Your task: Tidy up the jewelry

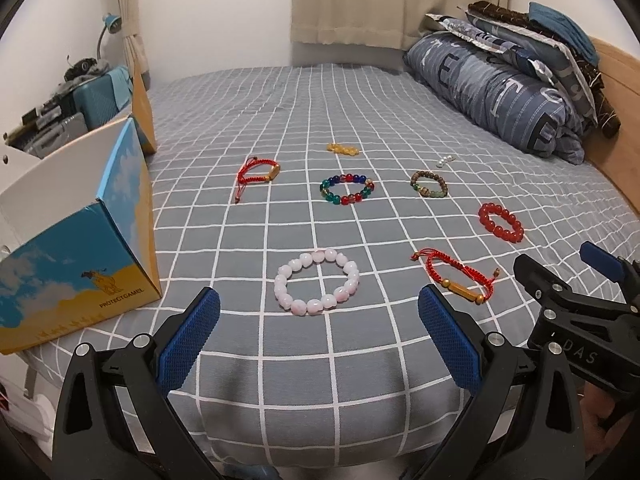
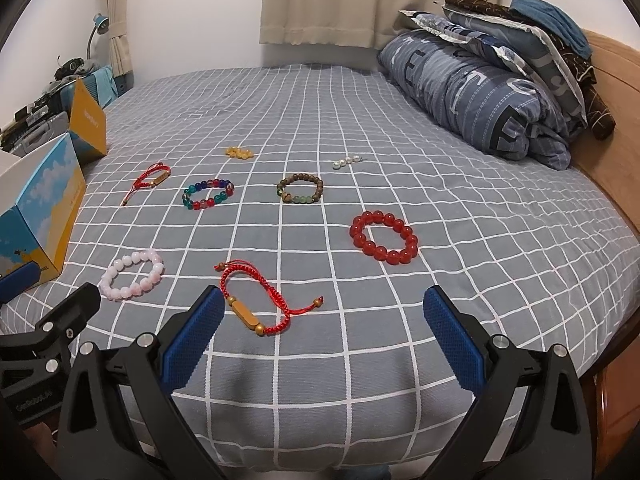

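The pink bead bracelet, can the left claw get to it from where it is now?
Probably yes. The pink bead bracelet lies flat on the bedspread just ahead of the open left claw, with nothing between them; the box stands off to the side.

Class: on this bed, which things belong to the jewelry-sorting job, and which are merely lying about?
Job:
pink bracelet
red cord bracelet
red bead bracelet
multicolour bracelet
brown bracelet
open box

Lying about:
folded bedding
curtain
desk lamp
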